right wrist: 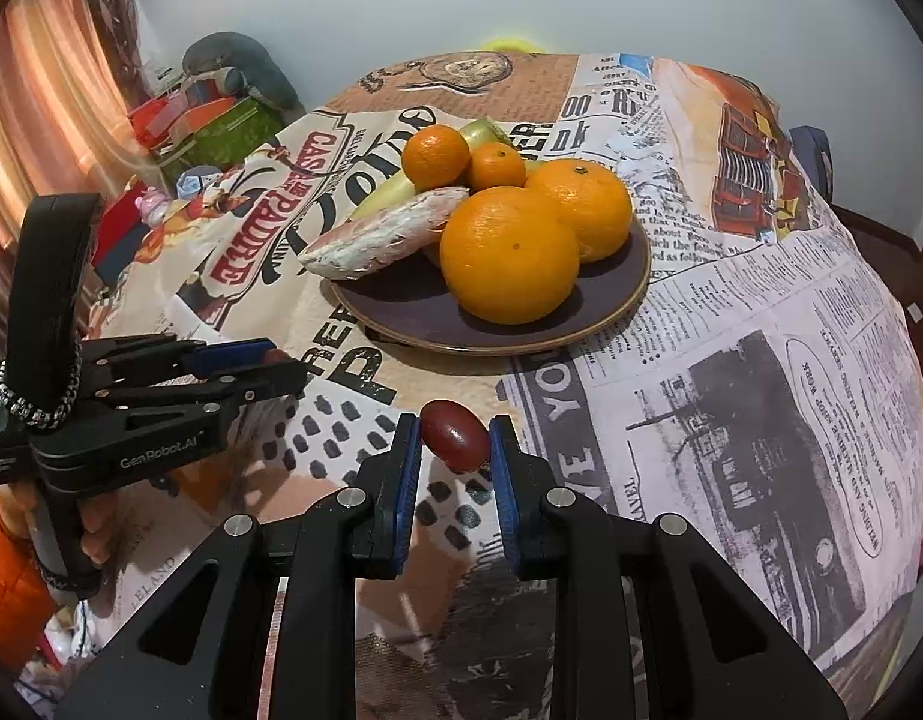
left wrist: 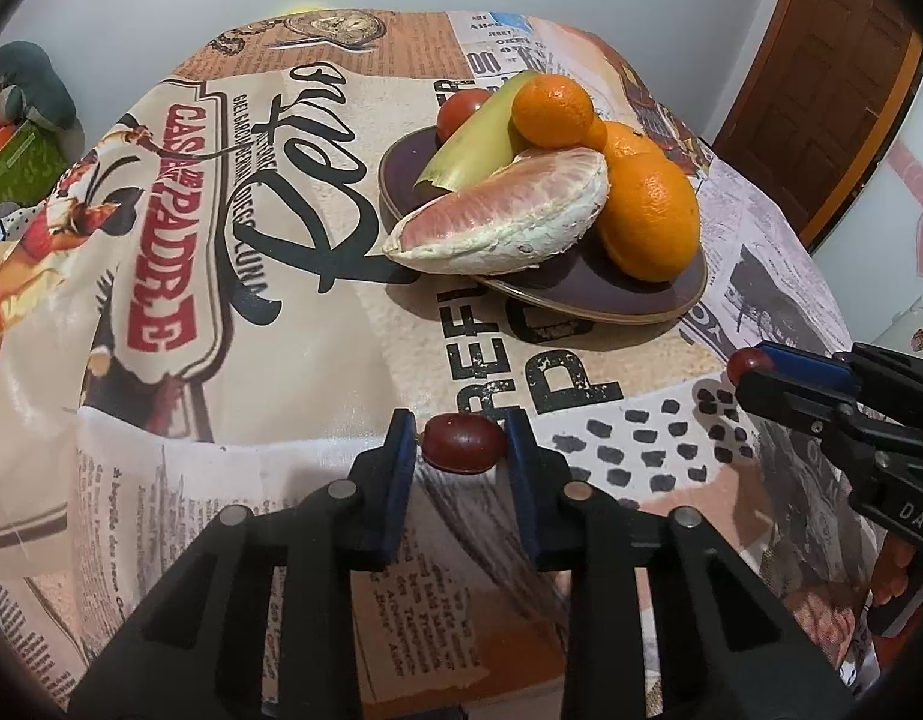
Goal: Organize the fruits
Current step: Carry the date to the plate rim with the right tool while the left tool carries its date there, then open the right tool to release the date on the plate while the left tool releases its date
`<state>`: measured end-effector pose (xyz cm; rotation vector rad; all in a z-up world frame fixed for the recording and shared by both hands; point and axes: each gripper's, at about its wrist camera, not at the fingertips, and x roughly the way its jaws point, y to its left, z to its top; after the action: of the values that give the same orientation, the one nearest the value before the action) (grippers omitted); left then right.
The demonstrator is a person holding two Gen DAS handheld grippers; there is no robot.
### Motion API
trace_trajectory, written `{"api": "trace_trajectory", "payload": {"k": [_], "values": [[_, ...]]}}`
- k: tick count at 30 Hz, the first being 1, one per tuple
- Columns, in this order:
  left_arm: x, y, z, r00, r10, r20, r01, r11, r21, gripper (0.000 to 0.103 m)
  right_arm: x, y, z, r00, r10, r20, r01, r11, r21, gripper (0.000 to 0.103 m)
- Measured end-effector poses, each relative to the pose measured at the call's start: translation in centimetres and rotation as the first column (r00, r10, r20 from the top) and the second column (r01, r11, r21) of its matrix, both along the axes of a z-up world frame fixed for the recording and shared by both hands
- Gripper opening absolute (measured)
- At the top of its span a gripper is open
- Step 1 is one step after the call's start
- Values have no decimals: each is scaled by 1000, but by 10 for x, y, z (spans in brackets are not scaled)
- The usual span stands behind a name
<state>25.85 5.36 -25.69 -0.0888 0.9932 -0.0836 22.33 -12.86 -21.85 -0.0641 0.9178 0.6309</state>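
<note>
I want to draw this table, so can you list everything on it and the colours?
plate: one, dark purple, middle of the table
oranges: four, orange, two big and two small, on the plate
pomelo wedge: one, pink and white, on the plate's edge
banana: one, yellow-green, on the plate
tomato: one, red, back of the plate
grapes: two, dark red, one in each gripper
tablecloth: one, newspaper print
left gripper: black, blue fingers, shut on a grape
right gripper: same, shut on a grape

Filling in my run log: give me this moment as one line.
left gripper: shut on left grape | right gripper: shut on right grape | plate: piled with fruit
</note>
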Motion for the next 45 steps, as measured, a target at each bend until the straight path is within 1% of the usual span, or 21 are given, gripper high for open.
{"api": "trace_trajectory", "payload": {"k": [6, 12, 16, 21, 28, 32, 36, 41, 45], "values": [[-5, 2, 4, 1000, 0, 5, 0, 1000, -7, 29, 2, -5, 3, 1000, -10, 8, 10, 1000, 4, 21], [-5, -2, 24, 999, -8, 47, 9, 1000, -24, 29, 9, -13, 11, 999, -33, 33, 33, 999, 8, 21], [1, -8, 39, 996, -5, 87, 7, 1000, -24, 29, 18, -19, 19, 997, -48, 57, 47, 999, 12, 21], [15, -18, 48, 995, -5, 103, 12, 998, -61, 29, 30, -22, 26, 994, -61, 88, 61, 998, 12, 21], [30, -38, 45, 994, -38, 100, 44, 997, -64, 29, 51, -17, 24, 992, -62, 110, 65, 998, -24, 21], [36, -46, 39, 994, -61, 92, 65, 997, -40, 29, 61, -13, 16, 993, -52, 102, 58, 997, -49, 21], [40, -52, 29, 994, -81, 75, 82, 997, -8, 29, 67, -17, 8, 995, -63, 77, 66, 997, -43, 21], [44, -51, 23, 995, -80, 65, 81, 997, -14, 29, 70, -16, 0, 997, -63, 54, 65, 997, -44, 21], [46, -50, 21, 995, -81, 61, 82, 996, -20, 30, 68, -15, -1, 996, -61, 63, 65, 996, -58, 21]]}}
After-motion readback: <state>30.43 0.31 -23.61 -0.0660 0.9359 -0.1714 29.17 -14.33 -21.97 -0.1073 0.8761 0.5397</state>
